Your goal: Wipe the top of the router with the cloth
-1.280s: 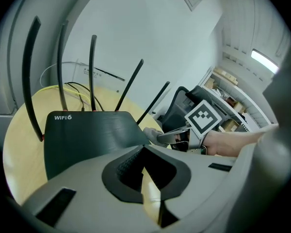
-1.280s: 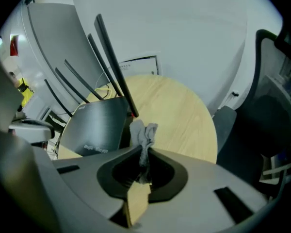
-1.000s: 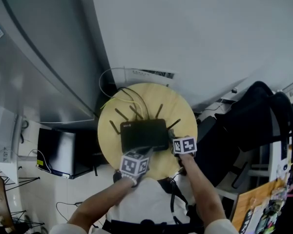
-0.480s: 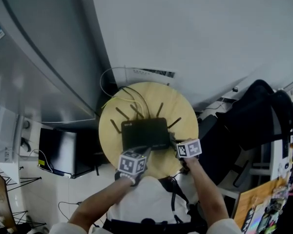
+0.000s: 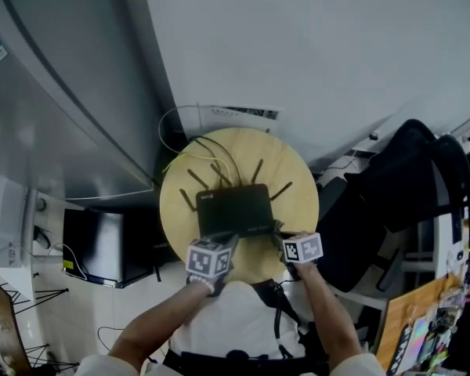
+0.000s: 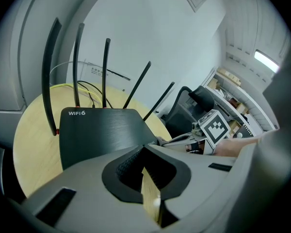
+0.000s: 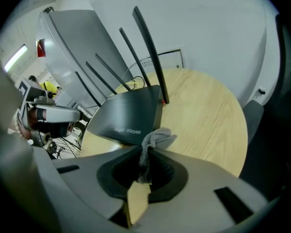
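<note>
Router (image 5: 233,210) matte black, antennas raised; right claw (image 7: 148,153) pinches grey cloth (image 7: 158,139); left claw (image 6: 143,150) clenched, empty.

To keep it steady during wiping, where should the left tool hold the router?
Probably the near edge, left corner, from the near side: the router lies flat, antennas line the far edge, and the right tool holds the cloth at the near right corner.

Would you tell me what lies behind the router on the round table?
Behind the router, five antennas stand up, and yellow and dark cables trail over the wooden table toward the wall. The router's body covers where they plug in.
</note>
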`<state>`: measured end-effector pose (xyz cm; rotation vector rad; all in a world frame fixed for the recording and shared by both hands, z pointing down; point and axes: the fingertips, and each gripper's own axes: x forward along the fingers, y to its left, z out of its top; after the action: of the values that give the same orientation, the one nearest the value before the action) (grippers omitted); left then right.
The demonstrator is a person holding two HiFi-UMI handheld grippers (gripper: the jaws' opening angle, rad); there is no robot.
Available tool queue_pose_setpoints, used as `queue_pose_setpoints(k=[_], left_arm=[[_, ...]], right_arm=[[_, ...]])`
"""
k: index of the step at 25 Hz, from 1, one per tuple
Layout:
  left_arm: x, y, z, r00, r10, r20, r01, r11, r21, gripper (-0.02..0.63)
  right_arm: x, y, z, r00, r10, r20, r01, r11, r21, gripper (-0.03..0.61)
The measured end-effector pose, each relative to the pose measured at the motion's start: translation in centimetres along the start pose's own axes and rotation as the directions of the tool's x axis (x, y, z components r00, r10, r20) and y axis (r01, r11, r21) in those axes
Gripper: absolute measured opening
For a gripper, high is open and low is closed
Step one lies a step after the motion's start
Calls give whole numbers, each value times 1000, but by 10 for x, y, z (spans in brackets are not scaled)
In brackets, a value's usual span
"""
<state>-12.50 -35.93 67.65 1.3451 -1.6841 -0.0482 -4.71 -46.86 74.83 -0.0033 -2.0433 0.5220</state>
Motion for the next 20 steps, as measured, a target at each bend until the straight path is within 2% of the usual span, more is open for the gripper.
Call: queue_pose_setpoints(k=[3, 7, 20], left_arm=[[-6, 3, -1, 1000, 2, -5, -1, 1000, 5, -2], [-15, 11, -3, 1000, 4, -6, -4, 1000, 2, -3], [-45, 42, -13, 1000, 21, -7, -21, 1000, -10, -3]], right_arm=[[-2, 0, -3, 1000, -24, 17, 23, 999, 46, 37], [1, 14, -10, 999, -14, 32, 11, 996, 91, 37], [34, 95, -12, 997, 72, 19, -72, 996, 43, 37]])
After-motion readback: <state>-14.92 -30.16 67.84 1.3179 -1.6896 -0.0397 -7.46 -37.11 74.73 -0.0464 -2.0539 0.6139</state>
